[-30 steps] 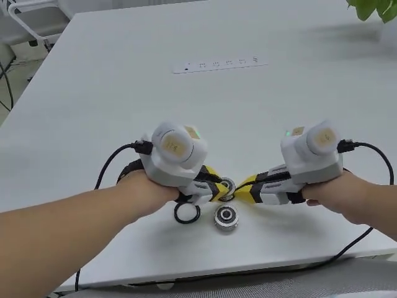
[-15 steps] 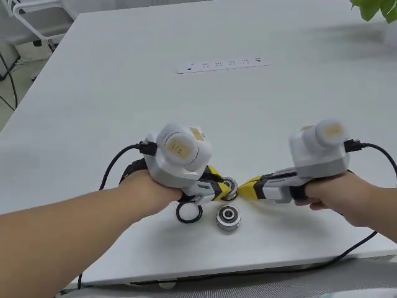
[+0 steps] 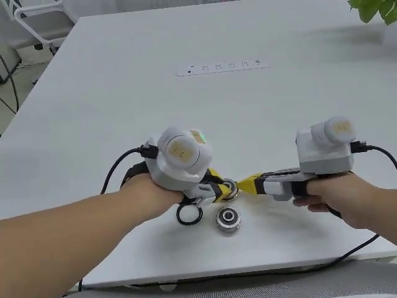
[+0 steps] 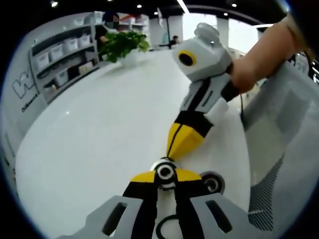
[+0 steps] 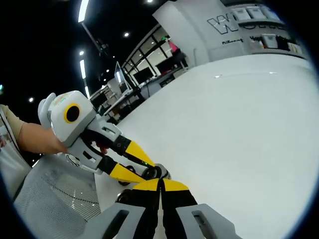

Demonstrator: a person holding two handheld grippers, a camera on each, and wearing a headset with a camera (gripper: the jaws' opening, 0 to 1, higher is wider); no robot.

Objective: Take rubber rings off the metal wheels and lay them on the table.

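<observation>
Head view, reading from 9 o'clock to 3 o'clock across the white surface [image 3: 111,93]. The left gripper [image 3: 217,189] reaches in from 9 o'clock, its fingers [image 4: 144,177] narrowed onto a metal wheel [image 3: 230,187] held just above the surface. In the left gripper view the held wheel turns its round face and bore back along the fingers, so its axle line runs roughly from 9 to 3 o'clock in the head view. A loose rubber ring [image 3: 189,215] lies flat at 7 o'clock of the held wheel, partly under the left hand [image 3: 149,192]. A second wheel [image 3: 228,218] lies flat at 6 o'clock of the held one, bore upward, just beside the ring and apart from it. The right gripper [image 3: 243,184] comes in from 3 o'clock; its yellow fingers are pressed together, tips meeting the rim of the held wheel. Whether they pinch rubber there cannot be told. A power strip [image 3: 223,66] lies well apart at 12 o'clock; plant leaves [image 3: 372,7] show at 1 o'clock.
</observation>
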